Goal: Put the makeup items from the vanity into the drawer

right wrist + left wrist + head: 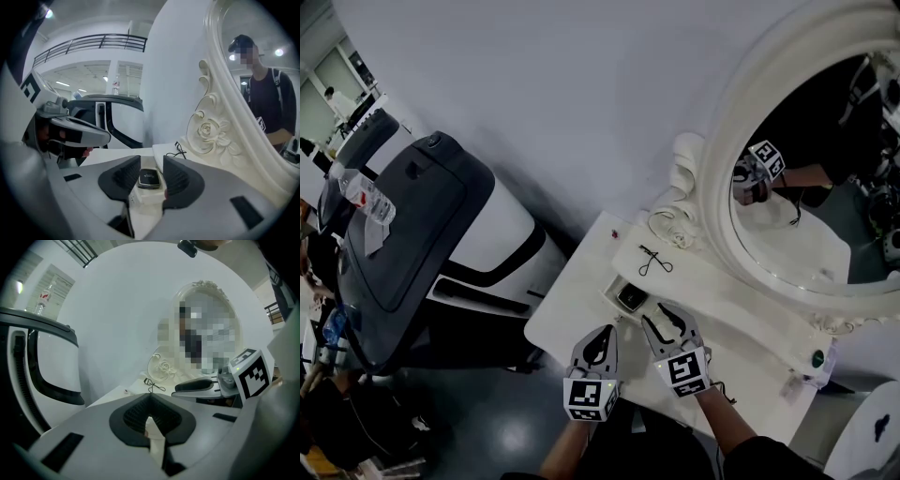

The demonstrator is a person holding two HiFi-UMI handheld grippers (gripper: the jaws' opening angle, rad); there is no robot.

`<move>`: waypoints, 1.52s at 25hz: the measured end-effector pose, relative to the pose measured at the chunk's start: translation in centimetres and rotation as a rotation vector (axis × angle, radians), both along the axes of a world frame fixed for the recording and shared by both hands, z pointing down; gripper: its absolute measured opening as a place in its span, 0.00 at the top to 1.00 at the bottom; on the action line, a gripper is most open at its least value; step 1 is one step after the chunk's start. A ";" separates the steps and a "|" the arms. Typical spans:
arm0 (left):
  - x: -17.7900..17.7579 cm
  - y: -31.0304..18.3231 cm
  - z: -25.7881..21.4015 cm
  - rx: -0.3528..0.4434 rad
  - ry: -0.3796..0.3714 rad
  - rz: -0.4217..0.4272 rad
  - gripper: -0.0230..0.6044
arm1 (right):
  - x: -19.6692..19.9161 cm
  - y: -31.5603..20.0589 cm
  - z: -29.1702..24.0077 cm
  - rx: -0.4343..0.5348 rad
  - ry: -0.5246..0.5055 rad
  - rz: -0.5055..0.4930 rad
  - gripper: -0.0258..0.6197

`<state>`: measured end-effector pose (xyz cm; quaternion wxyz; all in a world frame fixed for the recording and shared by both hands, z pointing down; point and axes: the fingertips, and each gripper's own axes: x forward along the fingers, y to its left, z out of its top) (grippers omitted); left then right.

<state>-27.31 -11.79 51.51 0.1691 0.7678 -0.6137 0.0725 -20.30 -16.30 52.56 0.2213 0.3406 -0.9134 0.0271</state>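
Note:
A small black compact (630,297) lies in a little open white drawer (613,290) on the white vanity top (572,319). My right gripper (659,312) hovers just in front of the drawer. In the right gripper view the compact (149,178) shows in the gap between the part-open jaws of my right gripper (151,159), and neither pad presses on it. My left gripper (602,330) is beside it on the left. In its own view my left gripper (150,397) is shut, with only a thin slit between the jaws. A black eyelash curler (654,262) lies further back by the mirror's base.
The carved white oval mirror (741,112) rises at the back right and reflects the person. A green-topped item (817,358) sits at the vanity's right end. A tiny red thing (615,233) lies at the far left corner. A large black-and-white machine (422,225) stands to the left.

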 end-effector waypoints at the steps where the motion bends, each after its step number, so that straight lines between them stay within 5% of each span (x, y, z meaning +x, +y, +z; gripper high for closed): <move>1: 0.2 0.0 -0.4 0.007 -0.001 0.006 0.94 | 0.4 0.4 -0.6 0.010 -0.015 0.009 0.73; 4: 1.0 0.2 -1.6 0.029 -0.005 0.024 0.94 | 1.3 1.4 -2.2 0.020 -0.072 0.029 0.87; 7: 1.8 0.4 -2.7 0.049 -0.010 0.038 0.94 | 2.1 2.3 -3.4 0.018 -0.117 0.041 0.91; 24: 7.6 3.9 -12.2 0.230 -0.047 0.164 0.94 | 6.6 7.1 -13.6 0.152 -0.380 0.077 0.92; 38: 9.9 5.4 -14.2 0.277 -0.057 0.203 0.94 | 8.4 9.7 -16.0 0.195 -0.409 0.072 0.92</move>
